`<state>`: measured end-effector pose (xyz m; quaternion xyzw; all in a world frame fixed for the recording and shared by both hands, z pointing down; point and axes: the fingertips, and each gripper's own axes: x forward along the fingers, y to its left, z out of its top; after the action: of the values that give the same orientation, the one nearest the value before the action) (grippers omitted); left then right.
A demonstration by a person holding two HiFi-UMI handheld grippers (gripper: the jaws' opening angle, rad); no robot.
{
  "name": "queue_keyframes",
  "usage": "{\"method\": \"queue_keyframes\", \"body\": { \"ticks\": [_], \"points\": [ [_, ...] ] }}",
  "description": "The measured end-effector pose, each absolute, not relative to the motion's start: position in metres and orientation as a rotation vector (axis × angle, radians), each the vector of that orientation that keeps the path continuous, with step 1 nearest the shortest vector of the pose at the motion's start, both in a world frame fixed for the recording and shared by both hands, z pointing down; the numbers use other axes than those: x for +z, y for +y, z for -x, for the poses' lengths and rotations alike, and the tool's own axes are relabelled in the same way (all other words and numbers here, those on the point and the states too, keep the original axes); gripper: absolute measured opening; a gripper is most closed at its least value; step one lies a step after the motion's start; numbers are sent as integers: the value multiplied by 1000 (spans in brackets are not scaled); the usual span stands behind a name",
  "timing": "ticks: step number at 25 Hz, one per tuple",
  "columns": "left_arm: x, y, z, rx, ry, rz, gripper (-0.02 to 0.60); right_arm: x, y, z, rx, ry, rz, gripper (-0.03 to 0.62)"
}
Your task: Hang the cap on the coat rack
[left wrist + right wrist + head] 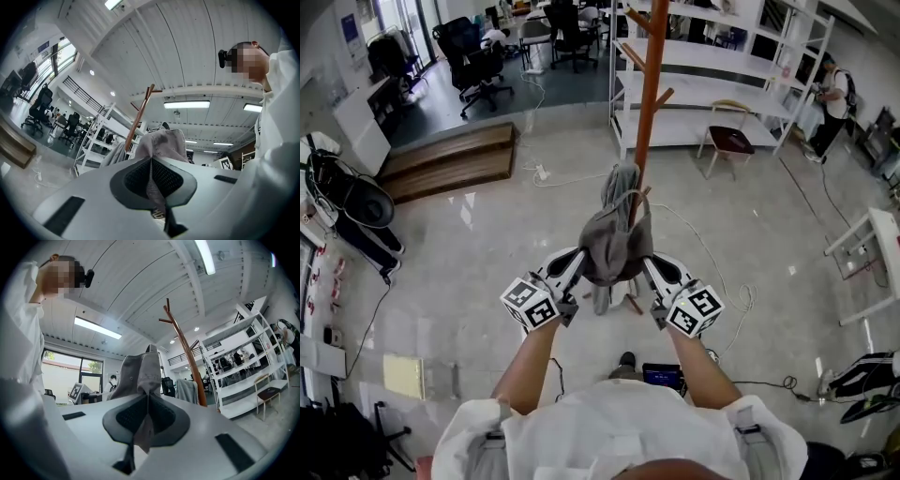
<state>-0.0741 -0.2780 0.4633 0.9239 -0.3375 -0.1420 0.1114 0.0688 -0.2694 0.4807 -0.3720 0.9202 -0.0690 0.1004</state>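
Pinching soft grey fabric cap [614, 246] in closed left gripper [579, 259] | clamping its other edge in right gripper [649, 263] | holding it up, tall brown wooden coat rack [649, 94] just ahead of both grippers

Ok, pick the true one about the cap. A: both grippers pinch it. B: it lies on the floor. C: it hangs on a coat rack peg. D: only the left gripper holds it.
A: the cap's grey fabric is clamped in the jaws of the left gripper and the right gripper, held up near the coat rack.
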Motion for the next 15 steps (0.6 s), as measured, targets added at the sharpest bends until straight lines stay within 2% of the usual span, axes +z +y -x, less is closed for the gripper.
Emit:
{"method": "queue_keyframes", "body": {
  "ticks": [15],
  "points": [
    [371, -410, 73, -381, -1329, -2795, 18, 379, -411, -69, 70, 2715, 1155, 28]
  ]
}}
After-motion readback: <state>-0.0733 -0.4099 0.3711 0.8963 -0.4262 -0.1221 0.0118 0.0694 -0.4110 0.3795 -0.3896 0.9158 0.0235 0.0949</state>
